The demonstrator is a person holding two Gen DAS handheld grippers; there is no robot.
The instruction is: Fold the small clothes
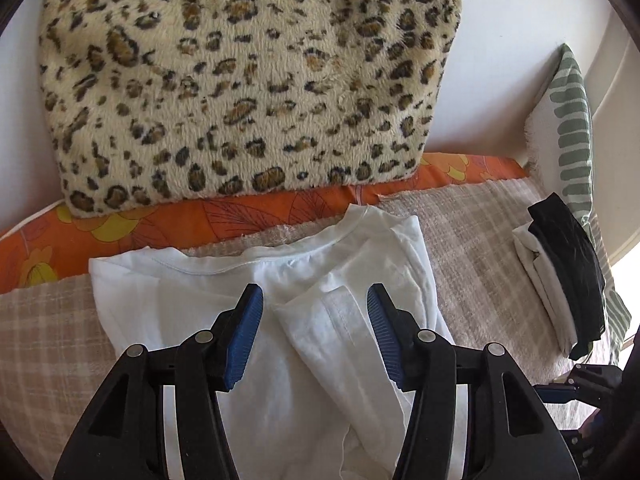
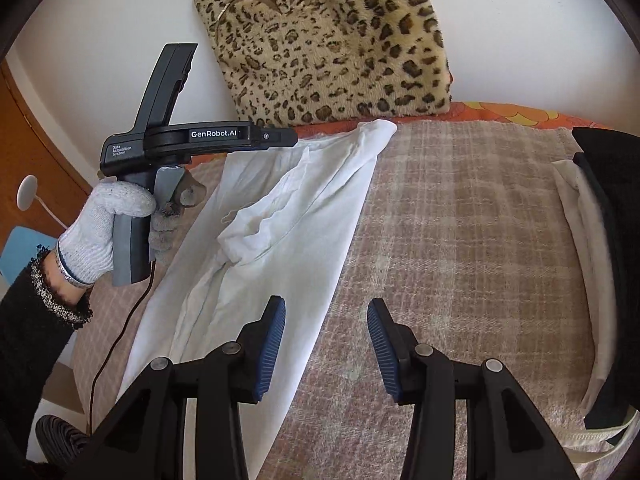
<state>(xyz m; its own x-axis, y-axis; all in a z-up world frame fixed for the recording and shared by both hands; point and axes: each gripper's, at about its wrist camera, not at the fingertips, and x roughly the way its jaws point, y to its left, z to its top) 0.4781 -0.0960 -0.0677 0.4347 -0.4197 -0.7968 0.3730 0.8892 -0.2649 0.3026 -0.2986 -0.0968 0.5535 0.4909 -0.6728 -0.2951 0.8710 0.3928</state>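
A bed [image 2: 460, 208] spread with a checked blanket is backed by a leopard-print cushion [image 1: 248, 80]. A white T-shirt [image 1: 312, 320], thin, limp and light, is laid partly folded on it; it is best pinched at a hem or folded edge. The left gripper [image 1: 316, 332] is held level over the shirt, the right gripper [image 2: 326, 344] beside its edge, both with fingers spread wide and nothing held.

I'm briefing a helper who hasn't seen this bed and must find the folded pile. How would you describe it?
Start at the big leopard-print cushion against the wall, then follow the beige plaid blanket toward the green-striped pillow. The folded pile sits just in front of that pillow. Unlike the white shirt spread loosely mid-bed, it is a compact stack with a black garment on top of white ones.
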